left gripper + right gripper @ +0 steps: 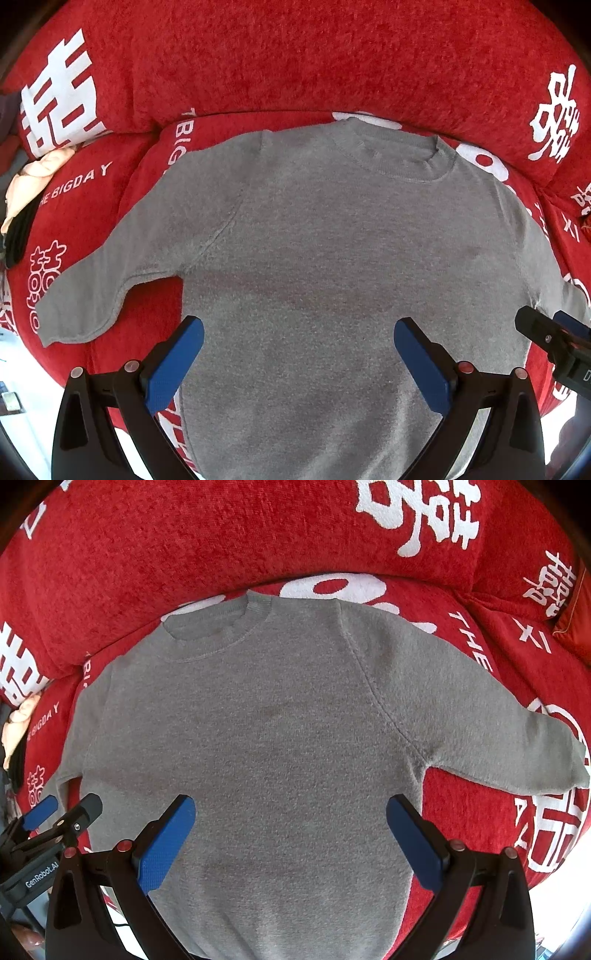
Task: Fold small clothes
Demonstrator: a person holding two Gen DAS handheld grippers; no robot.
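Observation:
A small grey sweater (314, 240) lies flat, collar away from me, on a red sofa seat; the right wrist view shows it too, sweater (266, 720). Its left sleeve (96, 280) spreads out to the left and its right sleeve (491, 734) to the right. My left gripper (298, 354) hangs open above the lower body of the sweater, nothing between its blue pads. My right gripper (290, 830) is open too, over the same lower part. Each gripper shows at the edge of the other's view: the right gripper (554, 336), the left gripper (55, 816).
The red sofa cover (295, 55) carries white characters and lettering; its backrest rises behind the collar. A pile of peach and black cloth (26, 192) lies at the far left of the seat. The seat's front edge drops to a pale floor (22, 373) below.

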